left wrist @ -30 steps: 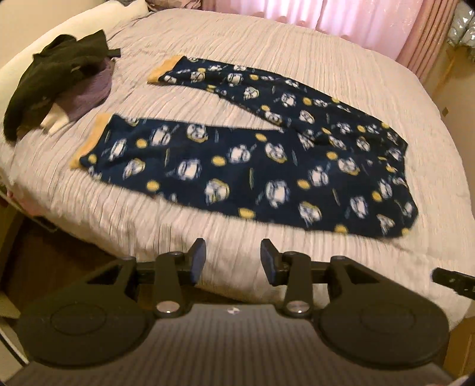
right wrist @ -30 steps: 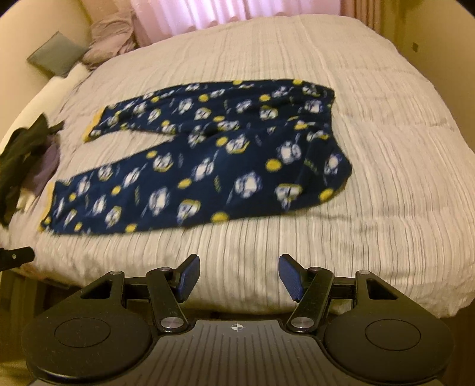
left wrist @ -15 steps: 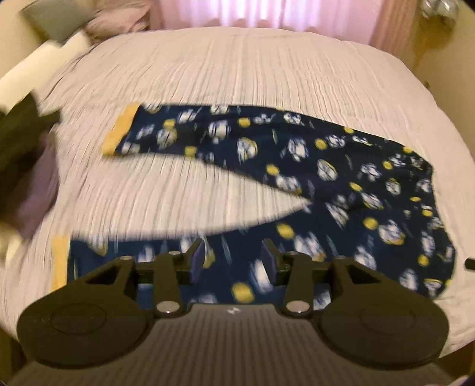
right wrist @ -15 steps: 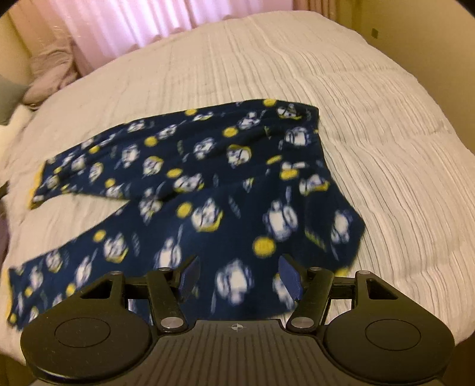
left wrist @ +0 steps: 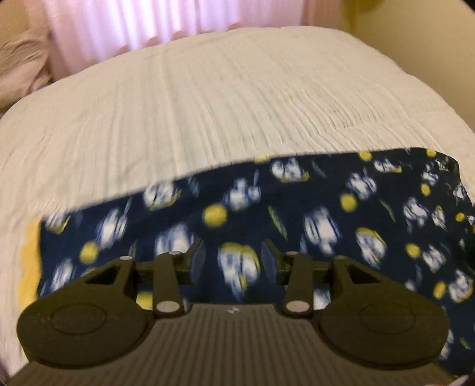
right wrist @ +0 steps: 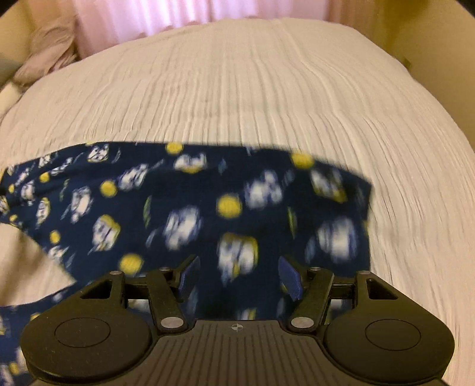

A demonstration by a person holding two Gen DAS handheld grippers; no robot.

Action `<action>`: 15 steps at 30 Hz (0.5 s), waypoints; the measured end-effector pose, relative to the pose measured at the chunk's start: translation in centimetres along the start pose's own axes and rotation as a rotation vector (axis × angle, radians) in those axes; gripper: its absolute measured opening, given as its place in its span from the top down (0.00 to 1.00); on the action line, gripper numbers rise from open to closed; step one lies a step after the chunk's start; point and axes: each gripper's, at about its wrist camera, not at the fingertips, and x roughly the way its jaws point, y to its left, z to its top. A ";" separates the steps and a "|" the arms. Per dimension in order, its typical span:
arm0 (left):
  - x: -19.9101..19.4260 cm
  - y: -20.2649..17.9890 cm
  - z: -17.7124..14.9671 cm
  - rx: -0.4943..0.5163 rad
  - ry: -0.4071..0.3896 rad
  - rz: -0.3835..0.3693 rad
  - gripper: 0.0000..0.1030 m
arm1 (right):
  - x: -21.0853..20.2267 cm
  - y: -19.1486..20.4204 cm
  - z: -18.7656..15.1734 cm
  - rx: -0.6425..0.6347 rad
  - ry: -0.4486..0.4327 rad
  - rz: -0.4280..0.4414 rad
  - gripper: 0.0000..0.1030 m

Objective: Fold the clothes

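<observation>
Navy pyjama trousers (left wrist: 297, 207) with white and yellow prints lie spread flat on the bed. In the left wrist view a yellow cuff (left wrist: 29, 267) shows at the left end of a leg. My left gripper (left wrist: 233, 261) is open and empty, low over that leg near the cuff. In the right wrist view the trousers (right wrist: 207, 207) show their waist end at the right, and the legs split at the left. My right gripper (right wrist: 237, 274) is open and empty, low over the waist part. Both views are blurred by motion.
The trousers lie on a pale ribbed bedspread (left wrist: 237, 104), also in the right wrist view (right wrist: 267, 89). Pink curtains (left wrist: 148, 23) hang behind the bed. A crumpled pinkish cloth (right wrist: 50, 56) lies at the far left corner.
Both grippers have moved forward and down from the bed's edge to close over the trousers. The left one swung towards the cuffed leg end, the right one towards the waist. Both stayed open.
</observation>
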 end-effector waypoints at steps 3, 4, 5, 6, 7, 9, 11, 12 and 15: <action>3.5 1.8 1.7 0.096 -0.032 -0.030 0.63 | 3.1 -1.5 3.3 -0.093 -0.039 0.017 0.39; 4.6 2.4 2.2 0.129 -0.040 -0.029 0.63 | 4.1 -2.0 4.3 -0.119 -0.052 0.024 0.39; 5.6 3.2 2.7 0.151 -0.038 -0.033 0.62 | 5.1 -2.4 5.2 -0.147 -0.062 0.029 0.39; 6.6 3.9 3.1 0.170 -0.035 -0.038 0.60 | 6.1 -2.8 6.2 -0.177 -0.068 0.033 0.39; 7.5 4.4 3.5 0.192 -0.023 -0.050 0.57 | 7.1 -3.1 7.1 -0.207 -0.071 0.036 0.39; 9.3 5.3 4.2 0.246 0.006 -0.068 0.55 | 8.9 -3.6 8.6 -0.259 -0.063 0.049 0.39; 10.9 5.9 4.7 0.306 0.040 -0.075 0.51 | 10.5 -3.9 9.7 -0.287 -0.047 0.079 0.39; 11.6 6.2 4.9 0.322 0.049 -0.064 0.50 | 11.4 -4.1 10.2 -0.300 -0.035 0.091 0.39; 13.6 7.5 5.3 0.334 0.070 -0.035 0.44 | 13.7 -4.5 10.9 -0.335 0.012 0.108 0.39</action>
